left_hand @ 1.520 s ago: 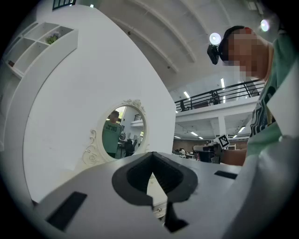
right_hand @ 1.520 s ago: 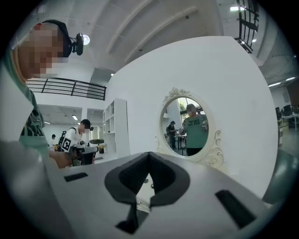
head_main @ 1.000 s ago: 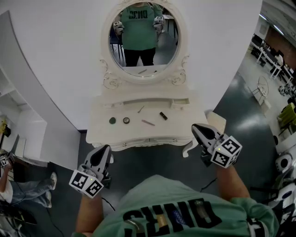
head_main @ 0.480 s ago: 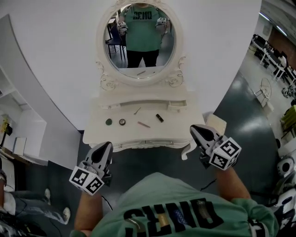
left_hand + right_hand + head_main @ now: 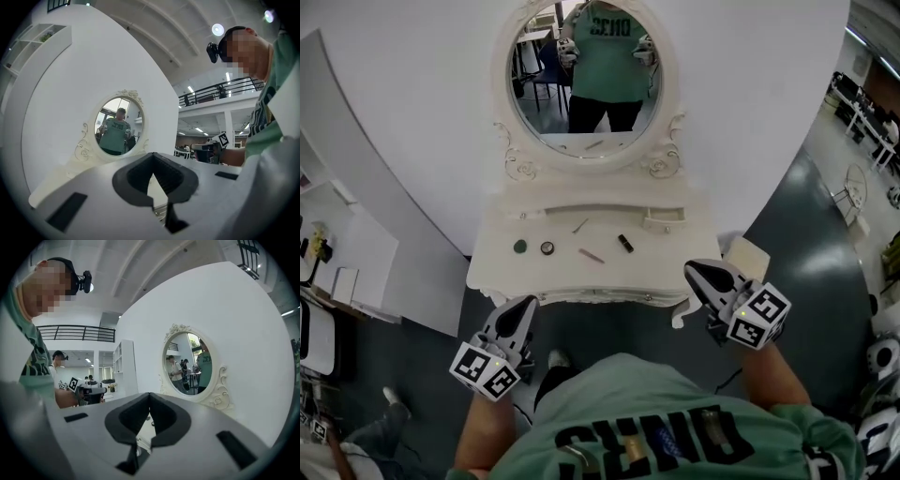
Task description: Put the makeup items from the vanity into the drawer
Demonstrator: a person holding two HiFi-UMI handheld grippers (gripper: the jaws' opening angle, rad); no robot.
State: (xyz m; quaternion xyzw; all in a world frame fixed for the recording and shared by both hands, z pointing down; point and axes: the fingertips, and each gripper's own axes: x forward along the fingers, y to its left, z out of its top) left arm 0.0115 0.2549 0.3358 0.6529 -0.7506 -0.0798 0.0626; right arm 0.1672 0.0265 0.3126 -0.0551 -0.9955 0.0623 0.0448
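On the white vanity top point(image 5: 497, 262) lie a green round pot point(image 5: 520, 247), a round compact point(image 5: 547, 247), a thin stick point(image 5: 580, 225), a pencil point(image 5: 592, 256) and a black lipstick point(image 5: 625, 243). The drawer front point(image 5: 600, 297) under the top is closed. My left gripper point(image 5: 525, 306) hangs shut and empty below the vanity's left front corner. My right gripper point(image 5: 694, 270) is shut and empty by the right front corner. Each gripper view shows the jaws closed to a point, the left gripper point(image 5: 153, 155) and the right gripper point(image 5: 149, 395), with nothing between them.
An oval mirror point(image 5: 586, 80) in a carved frame stands behind the top and reflects the person. A small open tray drawer point(image 5: 663, 220) sits at the back right. A white stool point(image 5: 748, 255) stands to the vanity's right, white shelving point(image 5: 337, 281) to its left. Another person's leg point(image 5: 384, 417) shows at lower left.
The head view has shifted slightly and the vanity looks a little nearer. Both grippers stay shut and low in front of it; the left one sits a bit further right.
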